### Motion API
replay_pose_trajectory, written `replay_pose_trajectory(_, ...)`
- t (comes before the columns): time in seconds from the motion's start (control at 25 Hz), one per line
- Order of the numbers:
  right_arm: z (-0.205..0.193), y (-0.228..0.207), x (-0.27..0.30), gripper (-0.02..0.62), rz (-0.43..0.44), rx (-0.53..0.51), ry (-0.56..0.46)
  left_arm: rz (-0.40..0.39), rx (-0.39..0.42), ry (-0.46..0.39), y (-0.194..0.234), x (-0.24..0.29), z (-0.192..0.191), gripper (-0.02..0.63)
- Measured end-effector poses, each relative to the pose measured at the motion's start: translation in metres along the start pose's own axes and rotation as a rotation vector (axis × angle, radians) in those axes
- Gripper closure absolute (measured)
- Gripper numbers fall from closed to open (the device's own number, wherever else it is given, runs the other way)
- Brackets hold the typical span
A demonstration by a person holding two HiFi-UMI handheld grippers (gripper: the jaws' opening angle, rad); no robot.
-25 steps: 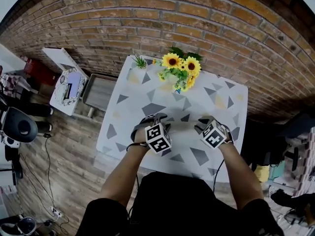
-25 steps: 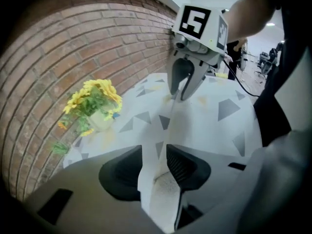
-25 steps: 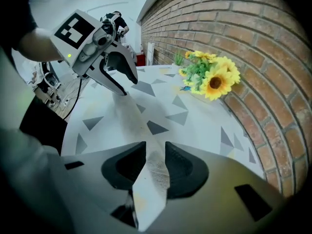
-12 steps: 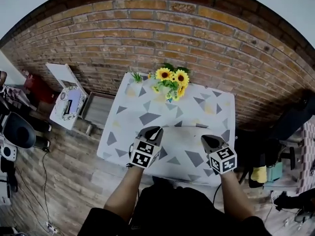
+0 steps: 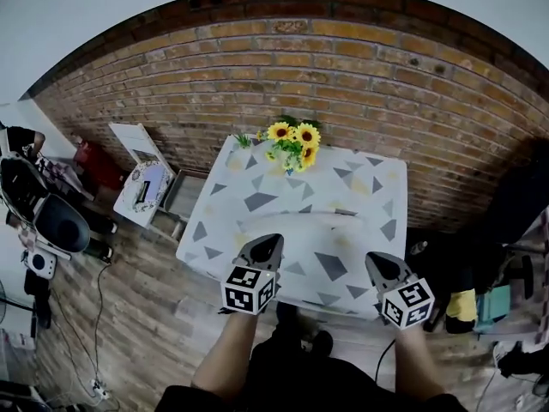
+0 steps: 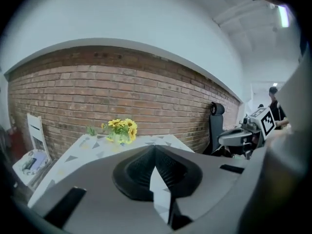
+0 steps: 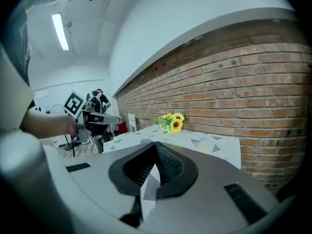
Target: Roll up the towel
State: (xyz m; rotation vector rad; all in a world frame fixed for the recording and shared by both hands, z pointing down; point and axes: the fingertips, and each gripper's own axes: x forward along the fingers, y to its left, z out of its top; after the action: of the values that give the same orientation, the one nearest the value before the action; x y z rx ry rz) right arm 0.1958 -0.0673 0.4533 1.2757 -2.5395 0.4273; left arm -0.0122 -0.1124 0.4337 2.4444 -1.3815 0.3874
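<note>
The pads of the left gripper (image 6: 155,148) stand pressed together with nothing between them; its jaws have just been closing, and only the patterned cloth of the table (image 5: 257,202) shows through the thin slit below the tips. The right gripper (image 7: 156,145) also has its jaws together and holds nothing. Both grippers hang in the air over the near edge of the table, the left one toward the near left part and the right one close to the near right corner, and both point toward the far side of the table. Each one carries its cube with square markers at the back, and a bare forearm comes after it. The towel (image 5: 298,221) lies across the middle of the table and looks like a long, narrow, pale roll; it is well apart from both grippers. At the far edge of the table stands a bunch of sunflowers (image 5: 292,140). Directly behind the table rises a brick wall (image 5: 343,67). Beside the left side of the table stands a white folding chair (image 5: 141,178), and further to the left of it there is a dark office chair (image 5: 56,221) on the wooden floor.
</note>
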Motion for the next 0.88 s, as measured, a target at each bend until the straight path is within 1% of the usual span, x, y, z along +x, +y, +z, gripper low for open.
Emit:
replay_pose_trajectory(0.12,0.0,-0.003,-0.012,0.578,0.014,0.016,-0.025,0.035,0.046,-0.015,-0.017,-0.016,0.006,0.588)
replay_pose_trajectory(0.24,0.009,0.015,-0.018,0.579,0.064,-0.015,-0.052,0.06,0.092,-0.042,-0.029,-0.04,0.012,0.588)
replay_pose_trajectory(0.32,0.021,0.027,-0.019,0.579,0.105,-0.074,-0.069,0.082,0.112,-0.047,-0.028,-0.051,0.012,0.588)
replay_pose_trajectory(0.36,0.03,0.032,-0.019,0.58,0.122,-0.117,-0.073,0.09,0.11,-0.049,-0.026,-0.056,0.014,0.588)
replay_pose_trajectory(0.44,0.05,0.037,-0.019,0.579,0.143,-0.198,-0.083,0.101,0.109,-0.064,-0.025,-0.063,0.024,0.588)
replay_pose_trajectory(0.48,0.061,0.036,-0.02,0.578,0.146,-0.218,-0.095,0.106,0.122,-0.078,-0.026,-0.066,0.031,0.588)
replay_pose_trajectory(0.52,0.072,0.035,-0.02,0.578,0.145,-0.222,-0.115,0.113,0.136,-0.096,-0.026,-0.07,0.039,0.588)
replay_pose_trajectory(0.6,0.099,0.033,-0.02,0.58,0.126,-0.196,-0.175,0.128,0.154,-0.138,-0.02,-0.077,0.055,0.588)
replay_pose_trajectory(0.68,0.129,0.037,-0.018,0.58,0.109,-0.168,-0.245,0.148,0.156,-0.165,-0.004,-0.082,0.07,0.588)
replay_pose_trajectory(0.72,0.142,0.044,-0.017,0.58,0.11,-0.172,-0.273,0.155,0.155,-0.176,0.004,-0.086,0.078,0.588)
replay_pose_trajectory(0.8,0.161,0.06,-0.015,0.58,0.117,-0.202,-0.298,0.151,0.163,-0.206,0.015,-0.094,0.094,0.588)
replay_pose_trajectory(0.88,0.172,0.071,-0.011,0.58,0.116,-0.198,-0.304,0.135,0.174,-0.224,0.021,-0.099,0.101,0.588)
